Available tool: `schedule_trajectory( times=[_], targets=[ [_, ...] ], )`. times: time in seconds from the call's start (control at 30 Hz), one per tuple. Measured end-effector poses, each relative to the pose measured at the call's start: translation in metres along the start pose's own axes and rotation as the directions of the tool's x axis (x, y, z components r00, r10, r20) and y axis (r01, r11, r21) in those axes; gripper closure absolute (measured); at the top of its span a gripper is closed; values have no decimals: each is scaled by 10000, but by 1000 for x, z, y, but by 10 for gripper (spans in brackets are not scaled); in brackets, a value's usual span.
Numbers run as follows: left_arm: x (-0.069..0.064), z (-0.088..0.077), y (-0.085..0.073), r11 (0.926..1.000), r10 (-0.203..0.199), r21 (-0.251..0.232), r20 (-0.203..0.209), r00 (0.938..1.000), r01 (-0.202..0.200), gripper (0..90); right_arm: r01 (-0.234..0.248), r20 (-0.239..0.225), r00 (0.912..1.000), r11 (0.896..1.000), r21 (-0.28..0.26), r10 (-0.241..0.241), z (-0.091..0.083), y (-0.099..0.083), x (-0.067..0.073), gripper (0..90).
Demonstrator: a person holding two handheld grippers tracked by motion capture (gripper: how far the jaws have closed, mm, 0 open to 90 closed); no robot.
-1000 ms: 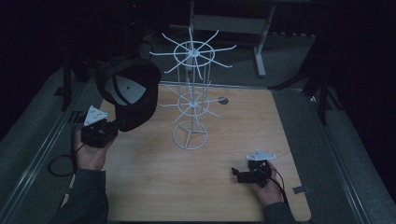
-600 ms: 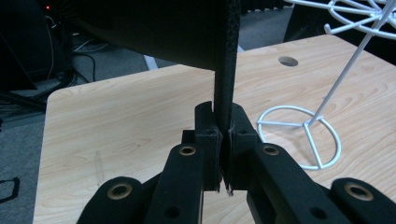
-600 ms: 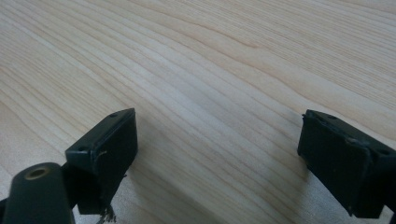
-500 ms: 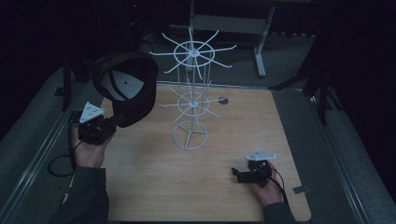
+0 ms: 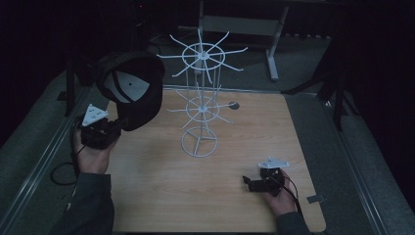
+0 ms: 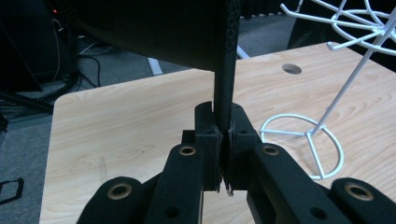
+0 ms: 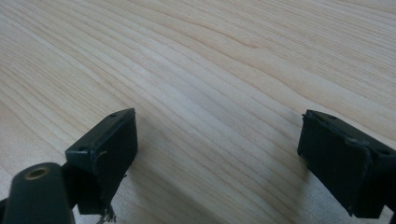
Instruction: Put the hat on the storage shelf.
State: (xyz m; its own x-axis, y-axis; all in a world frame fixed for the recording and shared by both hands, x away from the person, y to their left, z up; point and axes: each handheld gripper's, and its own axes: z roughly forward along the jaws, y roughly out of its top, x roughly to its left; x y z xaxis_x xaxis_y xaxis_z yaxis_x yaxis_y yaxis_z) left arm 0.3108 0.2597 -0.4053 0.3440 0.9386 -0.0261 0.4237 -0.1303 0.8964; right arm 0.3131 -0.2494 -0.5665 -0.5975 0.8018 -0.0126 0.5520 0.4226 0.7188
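Cap point(image 5: 132, 90) in hand: my left gripper point(image 5: 115, 128) is clenched on its edge, what I take to be the brim, and in the left gripper view the jaws pinch a thin dark band point(image 6: 225, 65) that rises straight up between them. From the high view the cap hangs in the air at about 10 o'clock of the surface point(image 5: 161, 196), its open underside turned toward the camera, the pale inner lining showing.

What matters for any hanging move is this: the white wire rack point(image 5: 200, 98) stands at roughly 3 o'clock from the cap, near the middle of the surface, its pole upright. Its top ring of hooks point(image 5: 201, 49) sits about level with the cap, the nearest prong just beside the crown; a lower ring point(image 5: 201, 107) sits under that, and a round base point(image 5: 198, 142) rests on the wood. My left gripper is far the nearer one.

My right gripper point(image 5: 247, 183) rests low at about 5 o'clock, well apart from the rack, jaws spread wide over bare wood and holding nothing. In this dim light I cannot say whether the cap touches a prong. The spread hooks themselves look like the likeliest snag.
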Motion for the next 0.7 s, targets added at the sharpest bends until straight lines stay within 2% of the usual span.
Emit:
schedule_trajectory(
  times=[0.53, 0.7],
  targets=[
    [-4, 1, 7, 9999, 26, -105, -131, 9999, -27, 866, -4, -4, 10000, 10000, 1, 4, 0, 0, 0, 119],
    [-7, 2, 14, 9998, 91, -181, -123, 9999, -93, 865, -7, -4, 10000, 10000, -2, 7, 0, 0, 0, 119]
  ],
)
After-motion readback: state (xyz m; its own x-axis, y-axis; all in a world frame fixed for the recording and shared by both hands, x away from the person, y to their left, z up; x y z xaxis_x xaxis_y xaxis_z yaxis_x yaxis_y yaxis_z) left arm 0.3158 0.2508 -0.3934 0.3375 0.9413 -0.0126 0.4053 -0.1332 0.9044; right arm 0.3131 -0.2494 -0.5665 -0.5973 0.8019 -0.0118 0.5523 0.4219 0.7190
